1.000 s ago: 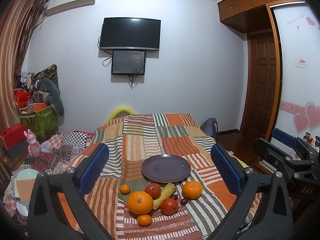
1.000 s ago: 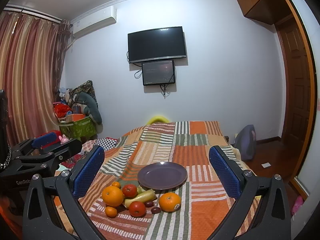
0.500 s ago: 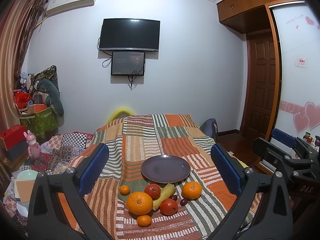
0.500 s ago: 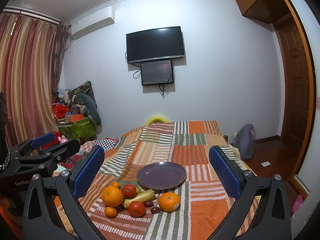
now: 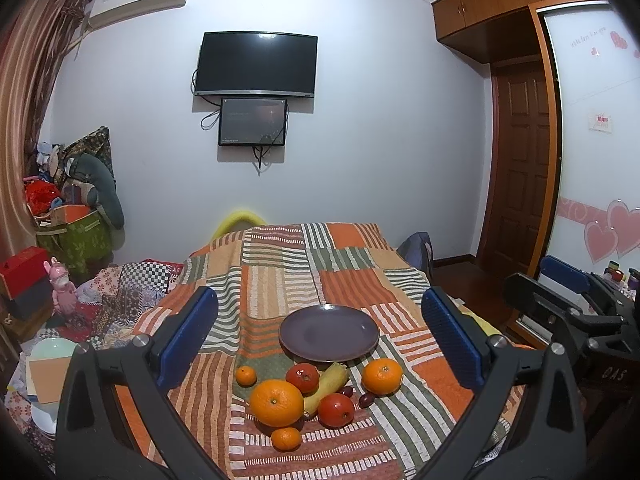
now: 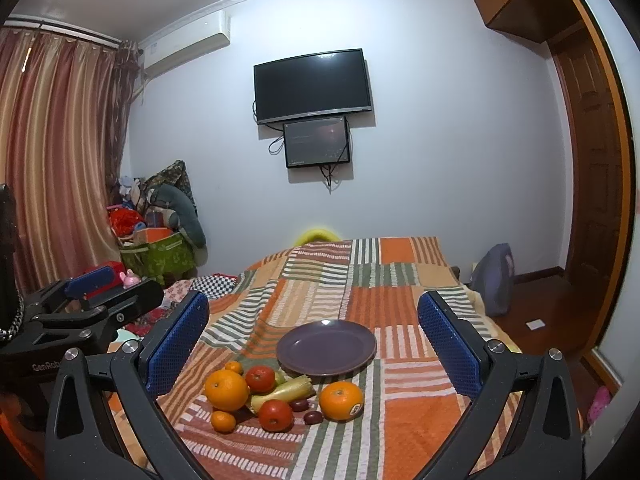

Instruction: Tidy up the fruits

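Observation:
A purple plate (image 5: pixel 329 333) (image 6: pixel 326 346) lies empty on the striped patchwork cloth (image 5: pixel 280 280). In front of it lies a cluster of fruit: a big orange (image 5: pixel 277 403) (image 6: pixel 226 390), a second orange (image 5: pixel 381 376) (image 6: pixel 341 401), two small mandarins (image 5: pixel 285 439) (image 5: pixel 245 375), two red tomatoes (image 5: pixel 336 410) (image 5: pixel 303 377), a yellow banana (image 5: pixel 326 384) (image 6: pixel 284 392) and two dark grapes (image 6: pixel 312 417). My left gripper (image 5: pixel 320 336) and right gripper (image 6: pixel 314 340) are both open and empty, held above and short of the fruit. Each shows at the edge of the other's view.
The cloth covers a table that ends at the far wall under a TV (image 5: pixel 256 64). Boxes, bags and toys (image 5: pixel 72 216) crowd the left floor. A backpack (image 6: pixel 494 280) and wooden door (image 5: pixel 520 168) are at the right.
Both views have shifted only slightly. The fruit and plate have not moved and both grippers stay open.

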`<state>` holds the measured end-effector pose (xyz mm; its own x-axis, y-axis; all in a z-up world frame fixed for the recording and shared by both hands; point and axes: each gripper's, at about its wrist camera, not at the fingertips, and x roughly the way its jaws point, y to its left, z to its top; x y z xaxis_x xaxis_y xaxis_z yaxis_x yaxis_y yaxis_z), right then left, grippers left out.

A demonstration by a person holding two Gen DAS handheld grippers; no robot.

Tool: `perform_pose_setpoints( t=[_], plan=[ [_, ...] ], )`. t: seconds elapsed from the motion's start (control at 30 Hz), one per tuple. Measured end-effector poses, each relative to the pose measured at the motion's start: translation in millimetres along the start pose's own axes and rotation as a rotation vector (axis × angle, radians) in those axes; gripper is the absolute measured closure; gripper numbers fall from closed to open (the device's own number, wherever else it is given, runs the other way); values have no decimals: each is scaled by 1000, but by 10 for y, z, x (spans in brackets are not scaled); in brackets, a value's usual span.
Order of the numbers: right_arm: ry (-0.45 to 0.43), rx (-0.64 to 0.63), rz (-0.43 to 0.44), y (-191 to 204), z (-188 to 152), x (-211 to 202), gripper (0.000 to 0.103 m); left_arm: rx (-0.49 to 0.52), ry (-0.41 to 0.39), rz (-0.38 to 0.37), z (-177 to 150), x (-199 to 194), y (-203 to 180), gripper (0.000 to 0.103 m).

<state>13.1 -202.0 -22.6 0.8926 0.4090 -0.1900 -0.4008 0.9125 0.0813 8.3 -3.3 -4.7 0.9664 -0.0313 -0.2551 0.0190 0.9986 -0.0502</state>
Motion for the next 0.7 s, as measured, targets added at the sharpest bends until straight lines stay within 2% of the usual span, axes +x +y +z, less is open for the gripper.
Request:
perform_pose_setpoints(
  t=[0.2, 0.3, 0.53, 0.7],
  plan=[
    [46, -10, -18, -77, -97, 132, 0, -22, 54, 6, -81, 226, 91, 0],
    [98, -21, -30, -149, -202, 261, 2, -18, 99, 14, -164, 391, 163, 3],
    [262, -53, -31, -279, -476, 624, 15, 18, 281, 50, -494, 943, 322, 8],
    [384, -38, -7, -332, -656, 879, 19, -24, 415, 34, -795, 1269, 508, 13]
  ],
)
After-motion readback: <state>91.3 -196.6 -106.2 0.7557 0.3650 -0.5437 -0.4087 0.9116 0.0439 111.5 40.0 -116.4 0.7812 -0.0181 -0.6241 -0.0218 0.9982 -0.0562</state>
